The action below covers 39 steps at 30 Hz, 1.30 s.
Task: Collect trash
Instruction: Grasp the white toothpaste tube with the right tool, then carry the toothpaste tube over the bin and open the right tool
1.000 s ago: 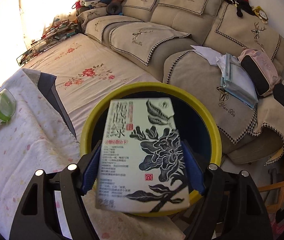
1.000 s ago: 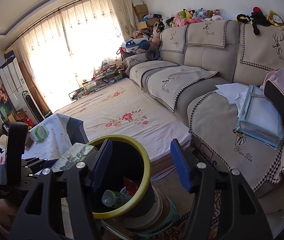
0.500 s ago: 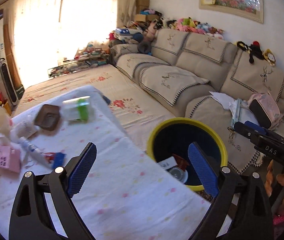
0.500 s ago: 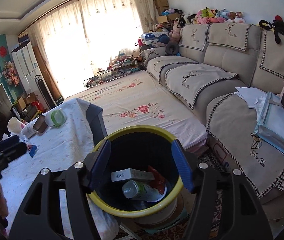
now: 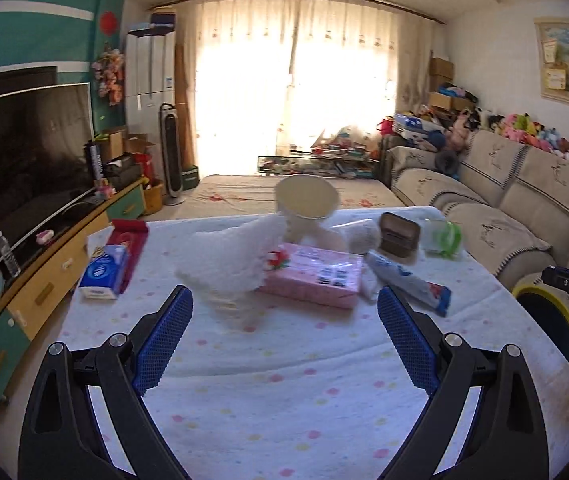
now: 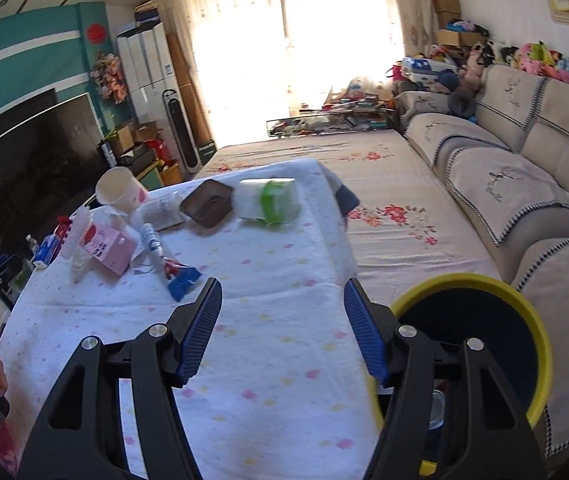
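- Left gripper (image 5: 284, 332): fingers apart, nothing between them, held above the near part of the desk (image 5: 268, 408) and facing the clutter.
- Right gripper (image 6: 282, 330): fingers apart, empty, above the desk edge beside the yellow-rimmed bin (image 6: 480, 292).
- Trash on the desk: pink pack (image 5: 316, 276), white crumpled bag (image 5: 232, 264) lying against it, paper cup (image 5: 306, 200), blue-ended tube (image 5: 408, 280), brown tray (image 5: 398, 232), green-and-white container (image 5: 442, 234), blue tissue pack (image 5: 104, 272).
- Bin stands off the desk's right edge, well apart from the pile.
- Risk 1: the bag is limp and overlaps the pink pack; a pinch there may drag both, or slip.
- Risk 2: the cup looks tilted over the pile; a nudge could topple it.
- Risk 3: the view is motion-blurred, so item edges are uncertain.
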{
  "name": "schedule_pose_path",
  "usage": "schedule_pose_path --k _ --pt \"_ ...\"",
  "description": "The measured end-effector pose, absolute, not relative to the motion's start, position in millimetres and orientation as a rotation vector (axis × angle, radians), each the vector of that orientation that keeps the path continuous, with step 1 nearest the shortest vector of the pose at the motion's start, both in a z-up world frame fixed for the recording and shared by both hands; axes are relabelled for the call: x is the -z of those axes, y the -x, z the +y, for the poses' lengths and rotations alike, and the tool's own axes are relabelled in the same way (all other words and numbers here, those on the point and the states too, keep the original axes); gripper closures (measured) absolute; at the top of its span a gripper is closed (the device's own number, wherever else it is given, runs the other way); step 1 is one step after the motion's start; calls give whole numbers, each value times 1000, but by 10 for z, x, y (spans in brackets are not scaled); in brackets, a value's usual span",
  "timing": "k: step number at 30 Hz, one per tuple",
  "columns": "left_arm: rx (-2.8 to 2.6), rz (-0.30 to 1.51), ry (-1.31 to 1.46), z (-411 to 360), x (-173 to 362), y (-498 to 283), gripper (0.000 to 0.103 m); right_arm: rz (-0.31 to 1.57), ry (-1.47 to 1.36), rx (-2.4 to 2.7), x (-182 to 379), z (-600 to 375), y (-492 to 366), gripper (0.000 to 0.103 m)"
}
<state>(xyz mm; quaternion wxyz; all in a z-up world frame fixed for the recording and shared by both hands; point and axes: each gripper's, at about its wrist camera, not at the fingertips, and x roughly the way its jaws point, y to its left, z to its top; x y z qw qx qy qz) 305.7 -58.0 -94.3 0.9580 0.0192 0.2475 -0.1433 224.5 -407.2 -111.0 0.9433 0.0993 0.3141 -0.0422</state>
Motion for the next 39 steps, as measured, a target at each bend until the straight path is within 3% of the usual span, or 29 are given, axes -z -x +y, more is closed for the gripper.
schedule_pose_path --k 9,17,22,30,39 --pt "212 528 91 -121 953 -3133 11 801 -7 -147 1425 -3175 -3132 43" --pt "213 547 95 -162 980 -3122 11 895 65 -148 1666 -3029 -3551 44" --pt "219 539 60 -252 982 -3097 11 894 52 -115 1677 -3146 -3635 72" --pt "223 545 41 -306 1003 -3101 11 855 -25 -148 1472 -3290 -3442 92" --pt "231 552 24 -356 1037 -3103 11 739 -124 -148 1093 -3526 -2798 94"
